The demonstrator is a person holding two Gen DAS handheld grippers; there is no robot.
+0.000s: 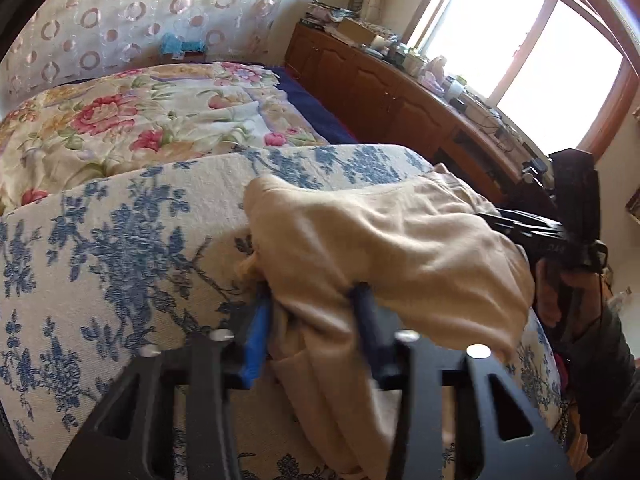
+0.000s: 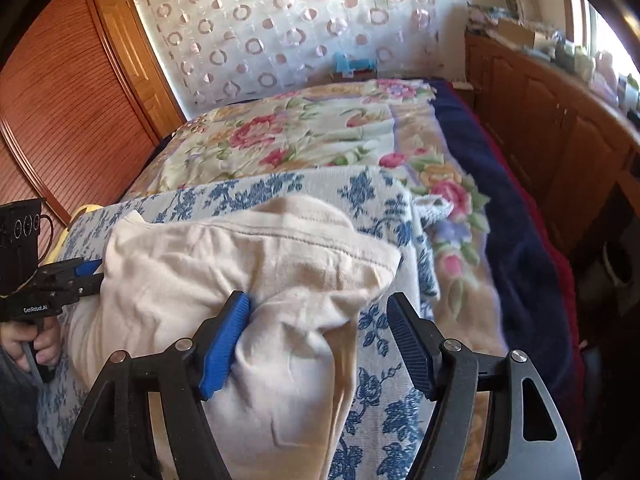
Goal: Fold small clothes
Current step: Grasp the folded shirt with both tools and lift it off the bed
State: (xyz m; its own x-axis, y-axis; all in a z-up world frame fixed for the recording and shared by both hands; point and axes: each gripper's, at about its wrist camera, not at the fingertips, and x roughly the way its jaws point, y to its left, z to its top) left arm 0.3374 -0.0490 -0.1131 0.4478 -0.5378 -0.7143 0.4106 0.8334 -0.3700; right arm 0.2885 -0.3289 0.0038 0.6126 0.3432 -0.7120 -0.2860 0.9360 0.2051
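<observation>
A small cream garment point(image 1: 392, 248) lies bunched on a blue-and-white floral cloth point(image 1: 120, 240) on the bed. My left gripper point(image 1: 316, 308) has its fingers around a fold of the garment, with cloth draped over both fingers; how tightly it grips is unclear. In the right wrist view the garment point(image 2: 248, 264) is in front, with a stitched hem across it. My right gripper point(image 2: 320, 320) is open; its left pad point(image 2: 224, 344) touches the garment and its right pad point(image 2: 412, 348) is over the floral cloth. The left gripper point(image 2: 90, 274) shows at the garment's left edge.
A floral quilt point(image 1: 140, 120) and a dark blue blanket point(image 2: 500, 200) cover the bed beyond. A wooden cabinet point(image 1: 380, 92) with clutter on top runs along the right under a window. A wooden wardrobe point(image 2: 72, 100) stands at the left.
</observation>
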